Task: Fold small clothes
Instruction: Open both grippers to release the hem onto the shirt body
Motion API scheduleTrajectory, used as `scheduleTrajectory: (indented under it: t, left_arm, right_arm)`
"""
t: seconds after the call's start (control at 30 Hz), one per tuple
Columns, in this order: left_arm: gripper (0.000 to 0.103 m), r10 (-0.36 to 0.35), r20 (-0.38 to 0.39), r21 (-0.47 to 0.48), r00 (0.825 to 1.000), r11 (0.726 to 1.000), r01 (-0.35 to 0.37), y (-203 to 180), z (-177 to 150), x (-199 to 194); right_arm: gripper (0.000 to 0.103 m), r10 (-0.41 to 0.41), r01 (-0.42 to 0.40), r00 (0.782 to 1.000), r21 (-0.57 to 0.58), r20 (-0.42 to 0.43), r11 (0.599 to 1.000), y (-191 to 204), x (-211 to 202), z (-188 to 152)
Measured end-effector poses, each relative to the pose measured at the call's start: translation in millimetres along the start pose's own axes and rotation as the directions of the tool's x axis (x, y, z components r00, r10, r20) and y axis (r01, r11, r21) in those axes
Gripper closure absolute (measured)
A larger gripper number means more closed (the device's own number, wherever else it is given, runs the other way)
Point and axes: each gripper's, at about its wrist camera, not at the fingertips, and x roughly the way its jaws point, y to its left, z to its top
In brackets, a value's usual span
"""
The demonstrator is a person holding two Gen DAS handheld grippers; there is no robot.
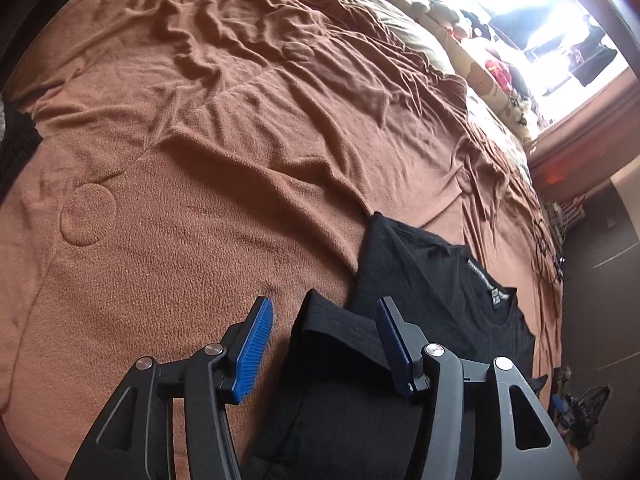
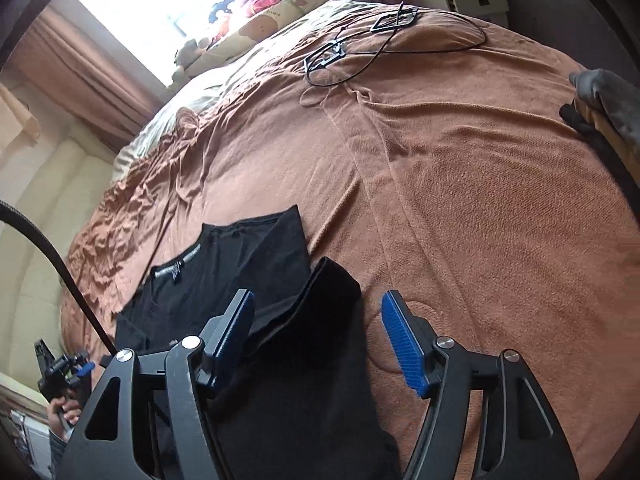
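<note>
Bare brown blanket (image 2: pixel 460 200) fills the right wrist view's centre and right — open passage. Obstacles: black cable and frames (image 2: pixel 360 44) at upper centre, a clothes pile (image 2: pixel 604 108) at right edge — black shirt (image 2: pixel 224 264) lower left.

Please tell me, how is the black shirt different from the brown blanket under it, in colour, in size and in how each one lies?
The black shirt is dark and plain, while the brown blanket is warm brown with stitched circles. The shirt takes only a small patch, while the blanket covers most of the bed. The shirt lies partly folded, a flap turned over between the pads of each open claw, while the blanket is spread out, wrinkled toward the window side. Both are soft cloth.
</note>
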Motion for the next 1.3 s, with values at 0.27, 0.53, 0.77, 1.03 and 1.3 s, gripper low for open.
scheduleTrajectory:
  t: [0.27, 0.53, 0.77, 1.03, 1.3]
  left_arm:
    - [0.033, 0.119, -0.095, 0.223, 0.988, 0.970, -0.095, -11.5, -21.6, 12.8]
    - [0.033, 0.279, -0.125, 0.385, 0.952, 0.898, -0.212, -12.9, -28.1, 32.7]
    - [0.033, 0.328, -0.107, 0.460, 0.939, 0.853, -0.245, -23.9, -20.0, 62.2]
    - [0.033, 0.298, -0.064, 0.405, 0.953, 0.880, -0.248, -35.7, 12.8, 78.7]
    - [0.042, 0.201, -0.007, 0.355, 0.980, 0.916, -0.186, -43.6, 24.6, 61.6]
  right_arm:
    - [0.039, -0.096, 0.080, 0.990, -0.152, -0.103, 0.985, 18.2, 8.7, -7.8]
    - [0.039, -0.189, 0.143, 0.972, -0.291, -0.138, 0.946, 42.1, 40.3, 1.5]
    - [0.039, -0.229, 0.168, 0.965, -0.364, -0.131, 0.916, 55.1, 74.0, 11.0]
    - [0.046, -0.251, 0.208, 0.963, -0.328, -0.095, 0.922, 51.6, 105.8, 30.1]
    - [0.060, -0.172, 0.138, 0.978, -0.258, -0.116, 0.956, 40.7, 100.3, 30.3]
